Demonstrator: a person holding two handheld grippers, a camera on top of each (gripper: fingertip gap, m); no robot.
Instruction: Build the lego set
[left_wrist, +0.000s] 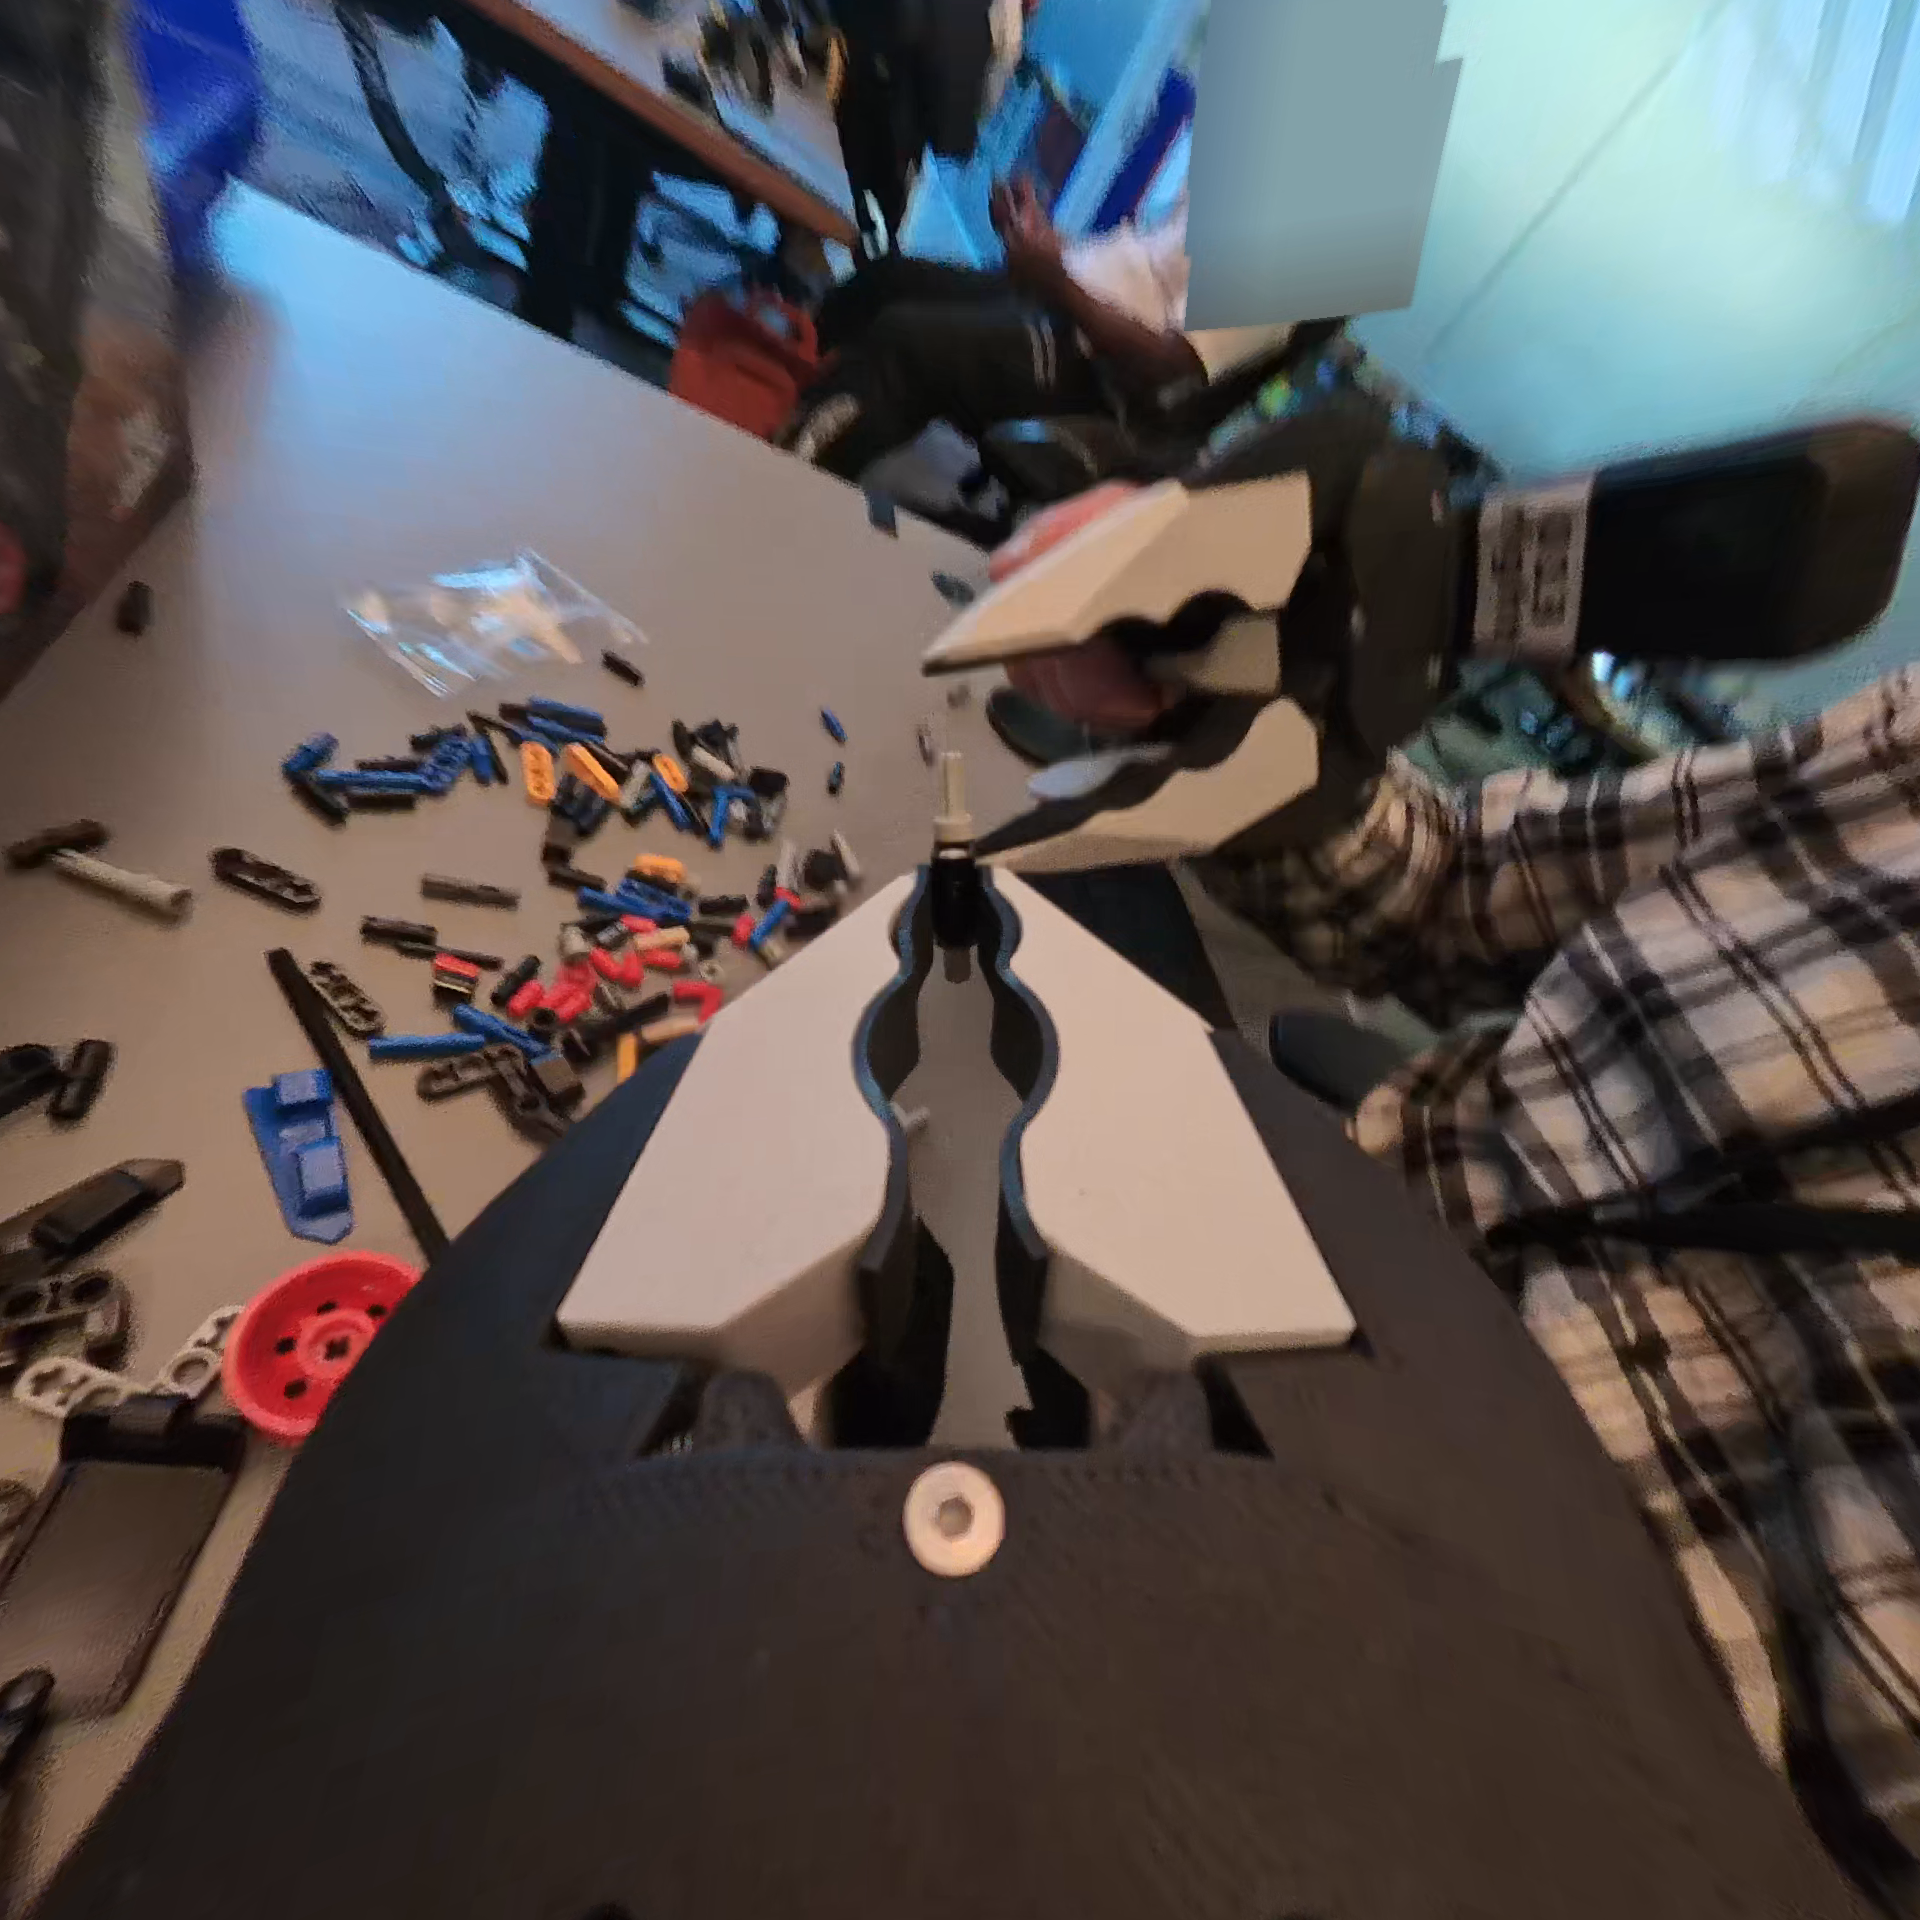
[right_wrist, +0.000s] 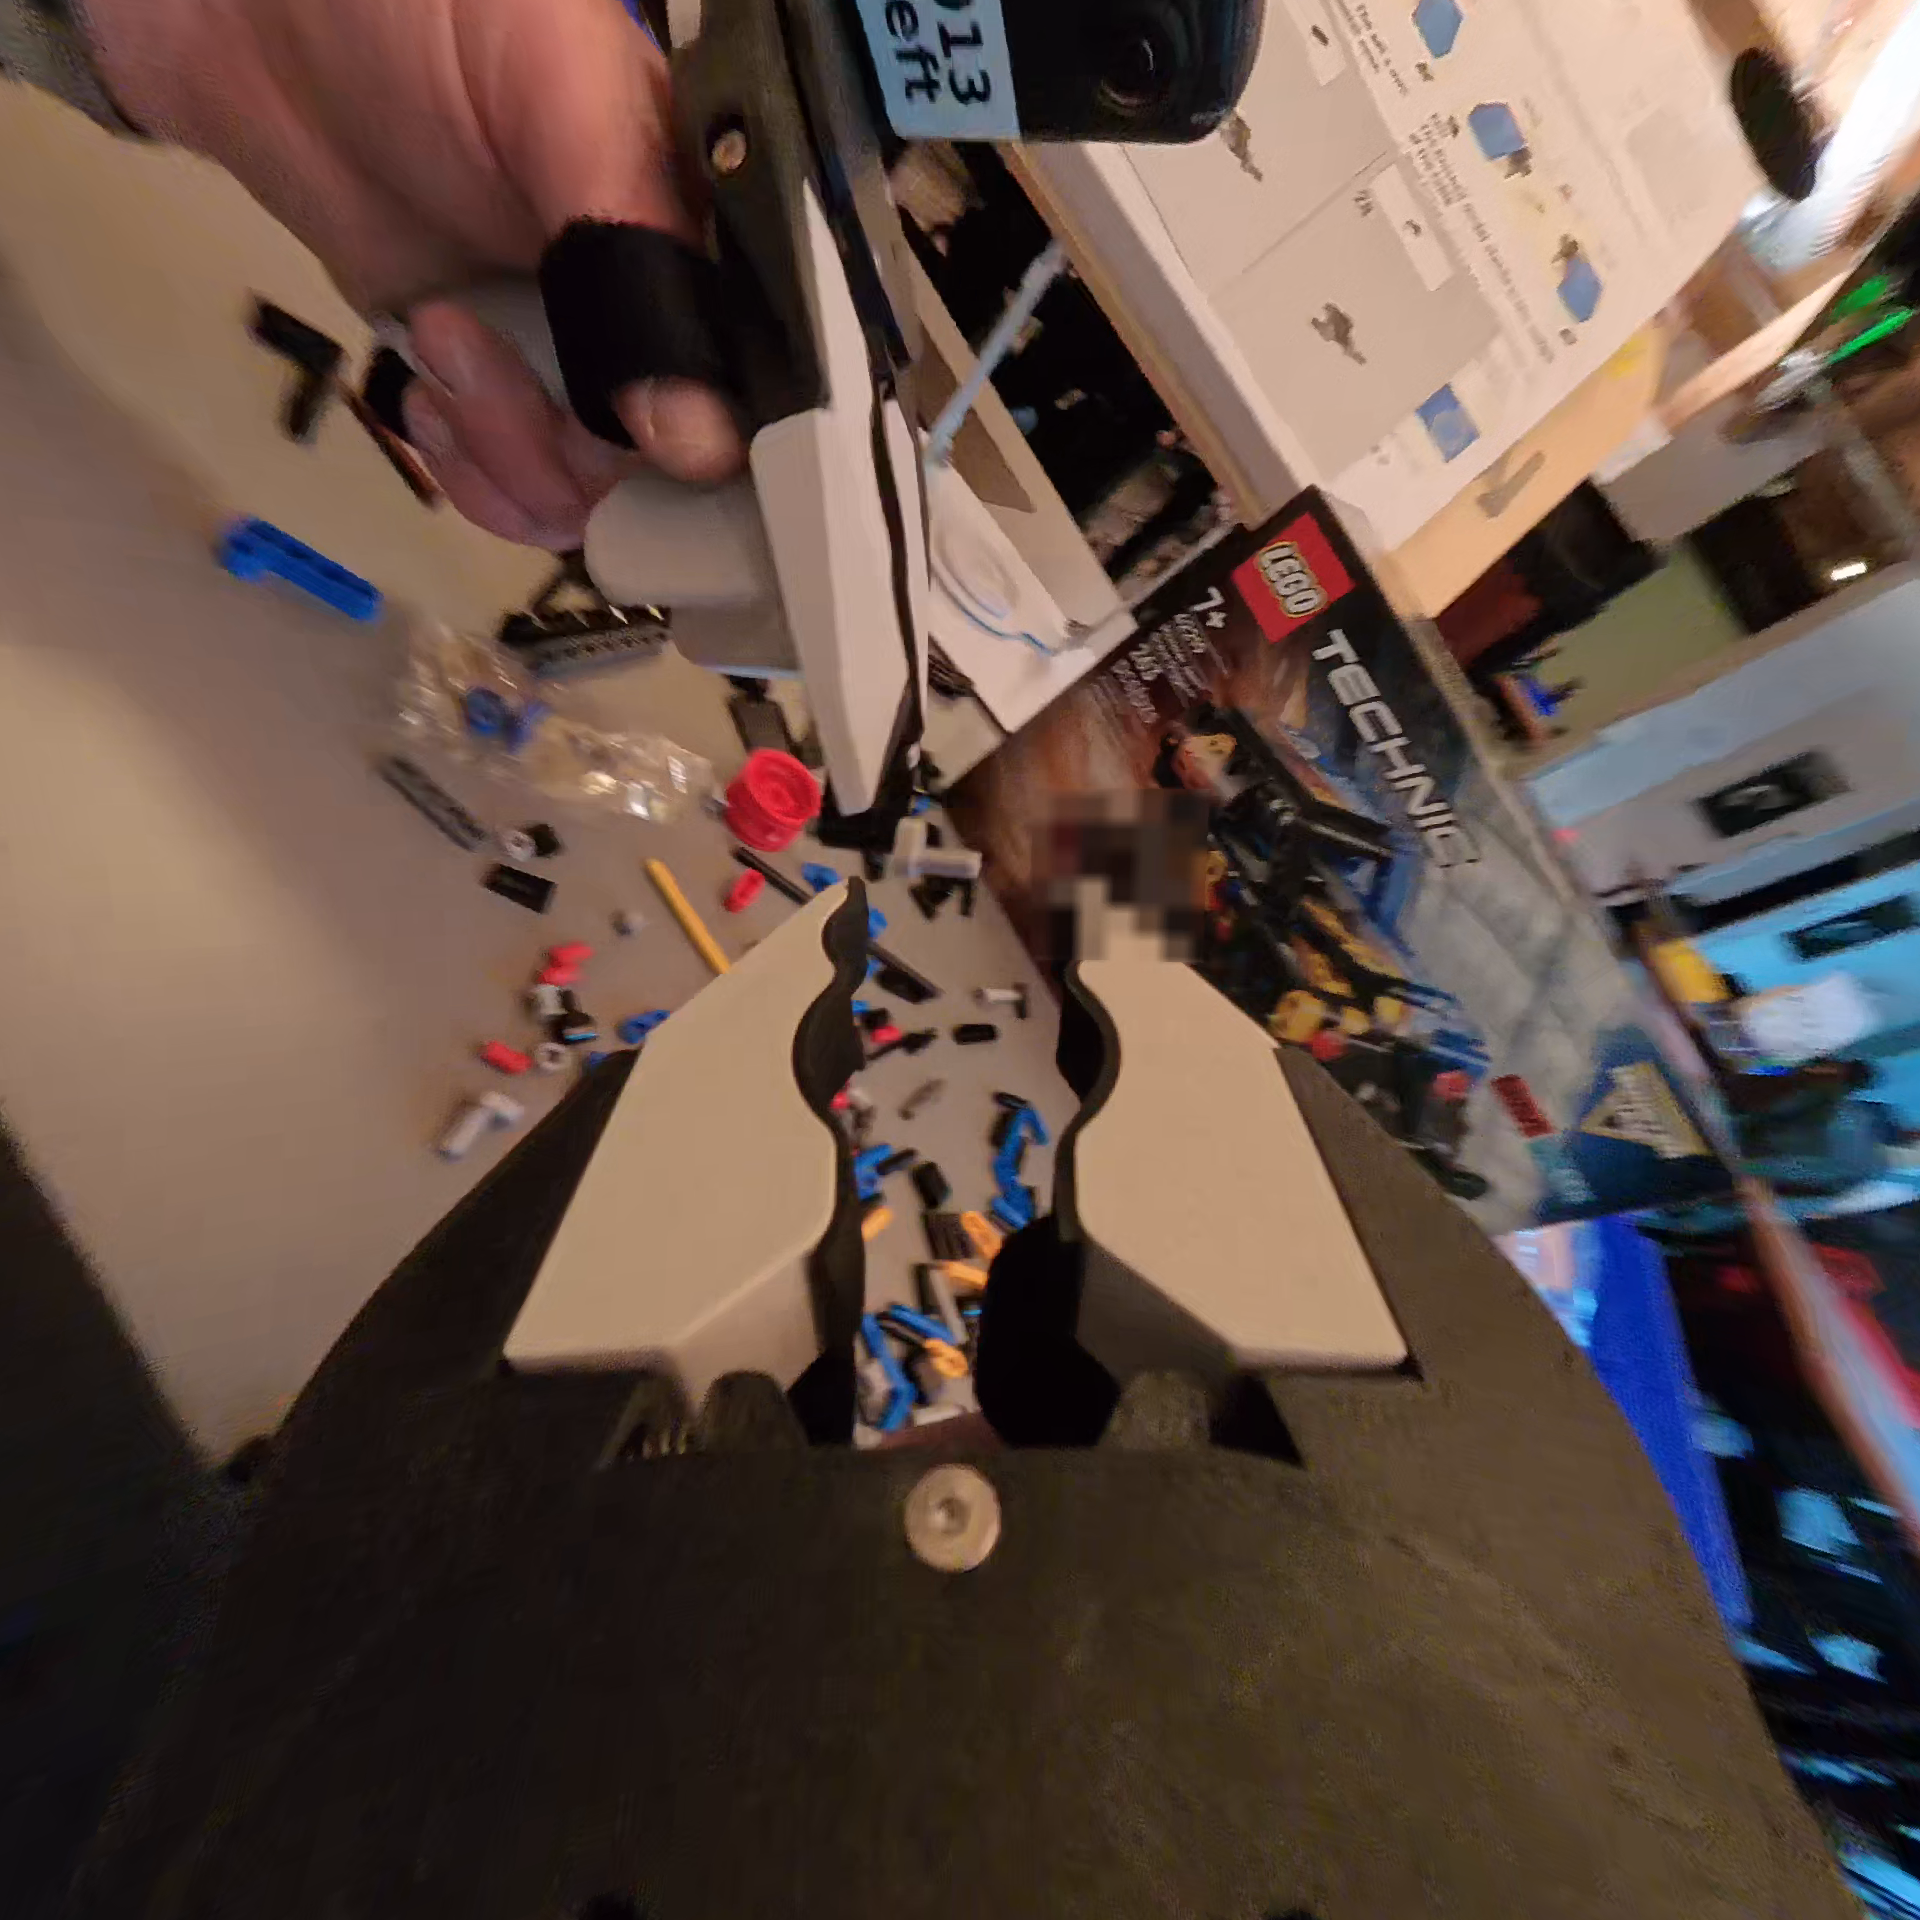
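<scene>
Presently a small black-and-white pin (left_wrist: 951, 862) is clamped upright at the fingertips of the left gripper (left_wrist: 951, 883), held above the table (left_wrist: 436, 436). Just beside it, the right gripper (right_wrist: 961, 956) is spread apart and carries nothing. Loose bricks (left_wrist: 623, 883) are scattered over the table's middle, a red wheel (left_wrist: 317, 1345) near its front edge, the set's box (right_wrist: 1340, 862) at its side edge.

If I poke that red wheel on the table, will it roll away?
Probably not far. The red wheel seems to lie nearly flat on the table, hub side up, so a poke would likely slide it. Tipped onto its round rim, it could roll. It looks like hard, hollow plastic, so probably stiff and light.
</scene>
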